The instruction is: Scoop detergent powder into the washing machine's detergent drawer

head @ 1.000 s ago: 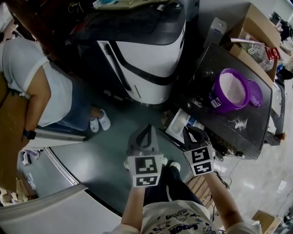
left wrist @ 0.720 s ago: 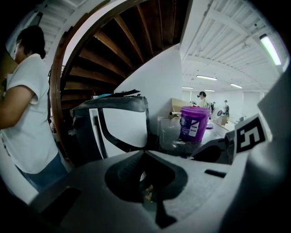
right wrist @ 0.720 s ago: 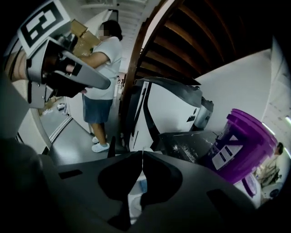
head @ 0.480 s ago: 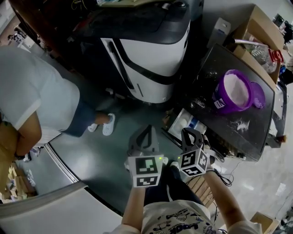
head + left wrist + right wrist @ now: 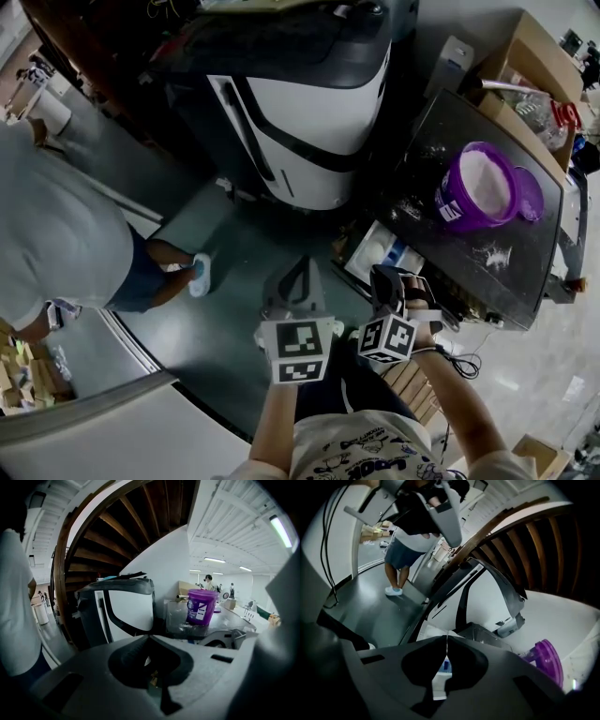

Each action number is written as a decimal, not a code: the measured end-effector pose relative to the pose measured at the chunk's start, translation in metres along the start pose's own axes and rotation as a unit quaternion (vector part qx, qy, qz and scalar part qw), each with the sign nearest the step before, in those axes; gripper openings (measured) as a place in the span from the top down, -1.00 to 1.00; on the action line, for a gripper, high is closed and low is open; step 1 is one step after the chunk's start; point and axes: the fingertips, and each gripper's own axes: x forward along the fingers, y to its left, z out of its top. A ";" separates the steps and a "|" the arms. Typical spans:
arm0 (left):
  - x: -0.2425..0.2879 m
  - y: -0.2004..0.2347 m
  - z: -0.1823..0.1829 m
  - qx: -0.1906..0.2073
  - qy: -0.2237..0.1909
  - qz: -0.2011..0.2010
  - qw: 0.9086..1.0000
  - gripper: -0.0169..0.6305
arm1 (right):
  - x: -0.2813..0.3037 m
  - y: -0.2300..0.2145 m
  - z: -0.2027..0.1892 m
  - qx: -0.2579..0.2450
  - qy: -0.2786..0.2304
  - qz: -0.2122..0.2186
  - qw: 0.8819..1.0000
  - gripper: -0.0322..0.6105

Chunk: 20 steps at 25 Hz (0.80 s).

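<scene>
Grey-green floor spreads under you, with the white and dark-grey washing machine (image 5: 309, 112) ahead and a black tabletop (image 5: 441, 131) to your right. On that tabletop stands the purple plastic tub of white detergent powder (image 5: 476, 187), its round purple lid (image 5: 530, 192) lying just beside it. The tub is upright, long axis vertical, open mouth facing up. Your left gripper (image 5: 302, 264) and right gripper (image 5: 384, 274) hang over the floor, well short of the tub, each with jaws pressed together on nothing. No scoop or open drawer shows. Find the scoop first, part the jaws before you reach, and approach the tub from above so you don't tip it.
</scene>
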 end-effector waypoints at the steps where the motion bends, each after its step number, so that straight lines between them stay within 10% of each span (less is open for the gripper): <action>1: 0.000 0.000 0.000 -0.001 0.000 0.000 1.000 0.94 | 0.000 0.001 0.001 -0.017 0.003 -0.004 1.000 0.84; 20: -0.004 0.009 -0.007 -0.009 0.004 0.010 1.000 0.94 | 0.008 0.021 -0.009 -0.087 0.029 -0.007 0.996 0.84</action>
